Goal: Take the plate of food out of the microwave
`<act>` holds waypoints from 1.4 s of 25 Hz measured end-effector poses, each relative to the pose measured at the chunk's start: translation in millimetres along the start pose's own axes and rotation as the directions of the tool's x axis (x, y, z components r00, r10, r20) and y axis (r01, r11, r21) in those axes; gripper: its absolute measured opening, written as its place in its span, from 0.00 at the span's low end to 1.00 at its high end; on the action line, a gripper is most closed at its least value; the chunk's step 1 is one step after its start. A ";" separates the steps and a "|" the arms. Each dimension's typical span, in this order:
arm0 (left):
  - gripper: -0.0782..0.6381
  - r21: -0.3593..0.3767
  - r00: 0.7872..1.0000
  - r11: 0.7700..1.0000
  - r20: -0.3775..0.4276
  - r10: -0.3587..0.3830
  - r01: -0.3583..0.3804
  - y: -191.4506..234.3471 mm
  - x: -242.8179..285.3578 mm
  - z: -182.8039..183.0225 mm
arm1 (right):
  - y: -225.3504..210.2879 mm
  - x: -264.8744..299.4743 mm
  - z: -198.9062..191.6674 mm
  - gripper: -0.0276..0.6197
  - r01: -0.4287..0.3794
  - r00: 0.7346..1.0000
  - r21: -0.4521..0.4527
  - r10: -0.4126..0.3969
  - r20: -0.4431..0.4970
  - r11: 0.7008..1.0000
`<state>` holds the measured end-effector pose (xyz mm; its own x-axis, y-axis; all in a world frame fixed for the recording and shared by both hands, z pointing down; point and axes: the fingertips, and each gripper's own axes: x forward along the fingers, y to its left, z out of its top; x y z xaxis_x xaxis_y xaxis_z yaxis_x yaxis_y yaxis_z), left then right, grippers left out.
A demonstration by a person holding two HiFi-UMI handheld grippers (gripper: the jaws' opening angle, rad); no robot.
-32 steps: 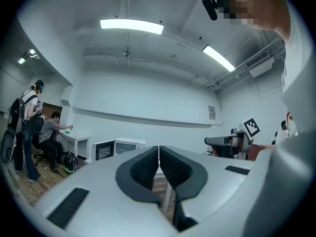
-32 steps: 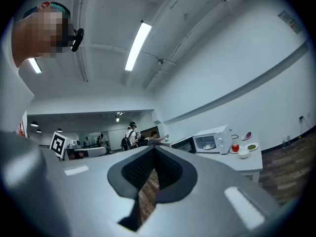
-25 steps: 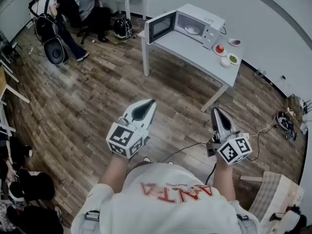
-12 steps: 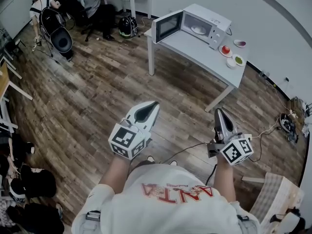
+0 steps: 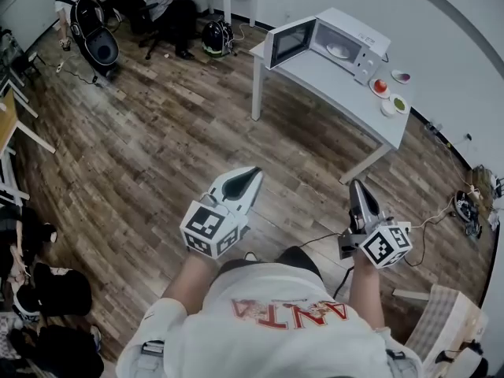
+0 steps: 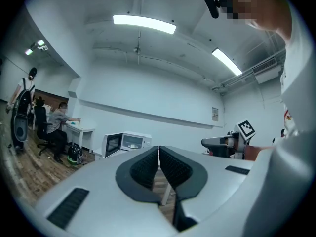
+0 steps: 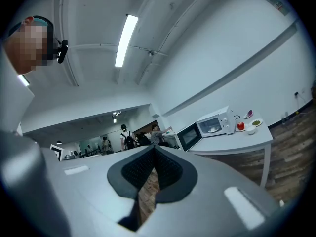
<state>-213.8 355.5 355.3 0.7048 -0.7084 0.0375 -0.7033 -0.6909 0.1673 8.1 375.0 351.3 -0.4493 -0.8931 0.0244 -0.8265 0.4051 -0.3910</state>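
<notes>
A: Status?
B: The left gripper [image 5: 253, 172] and right gripper [image 5: 355, 184] are hanging closed, gripping nothing. The plate [image 5: 339, 51] is sitting inside the open microwave [image 5: 352, 30], well apart from both.
A: Advice: walk up facing the microwave squarely, keeping both level, opening the jaws before reaching in.

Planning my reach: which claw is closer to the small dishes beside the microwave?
Right. The right claw is roughly in line with the dishes; the left claw is off to their left. Both are far short of them.
</notes>
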 end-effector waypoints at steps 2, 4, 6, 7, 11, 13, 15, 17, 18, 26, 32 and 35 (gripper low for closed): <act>0.13 0.017 1.000 1.000 -0.007 -0.021 0.021 -0.6 0.2 -0.6 | -1.1 5.8 -0.3 0.04 0.006 1.000 0.007 -0.006 -0.004 1.000; 0.13 0.011 1.000 1.000 -0.008 -0.013 0.013 8.6 0.6 0.4 | 0.4 17.2 0.1 0.04 0.003 1.000 0.009 -0.003 -0.006 1.000; 0.13 -0.015 1.000 1.000 0.000 -0.002 0.002 19.5 4.3 2.3 | 1.5 28.9 0.7 0.04 -0.005 1.000 -0.010 0.005 -0.012 1.000; 0.13 -0.022 1.000 1.000 0.002 0.000 0.000 23.9 7.7 2.5 | 0.7 34.5 1.2 0.04 -0.009 1.000 -0.021 0.009 -0.015 1.000; 0.13 -0.026 1.000 1.000 -0.004 -0.002 0.002 37.8 28.7 0.8 | -12.3 54.9 0.8 0.04 -0.020 1.000 -0.020 0.019 -0.018 1.000; 0.13 -0.023 1.000 1.000 -0.008 -0.006 0.005 42.1 44.7 2.0 | -27.1 63.0 1.4 0.04 -0.014 1.000 -0.003 0.014 -0.017 1.000; 0.13 -0.012 1.000 1.000 -0.014 -0.011 0.011 46.0 65.4 6.0 | -46.2 72.9 7.2 0.04 -0.006 1.000 0.019 0.006 -0.008 1.000; 0.13 0.003 1.000 1.000 -0.014 -0.012 0.012 50.9 88.2 11.2 | -66.1 84.7 16.4 0.04 -0.001 1.000 0.031 0.001 0.003 1.000; 0.13 0.007 1.000 1.000 -0.012 -0.009 0.009 54.3 100.1 13.6 | -76.1 91.4 20.5 0.04 0.000 1.000 0.035 0.000 0.006 0.999; 0.13 0.005 1.000 1.000 -0.023 0.000 0.000 66.8 208.3 24.2 | -161.6 142.7 57.6 0.04 -0.017 1.000 0.029 0.017 0.003 0.999; 0.13 0.012 0.999 1.000 -0.046 0.012 -0.011 69.8 284.2 28.1 | -234.9 168.3 79.6 0.04 -0.017 1.000 0.082 0.016 0.007 0.997; 0.13 0.018 0.998 1.000 -0.053 0.017 -0.016 70.6 320.1 27.0 | -273.8 181.4 82.6 0.04 -0.009 1.000 0.116 0.009 -0.002 0.993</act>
<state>-40.3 76.1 352.5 0.6964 -0.7117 0.0926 -0.7164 -0.6817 0.1485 181.0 85.9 386.8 -0.4577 -0.8888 0.0225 -0.7775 0.3879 -0.4951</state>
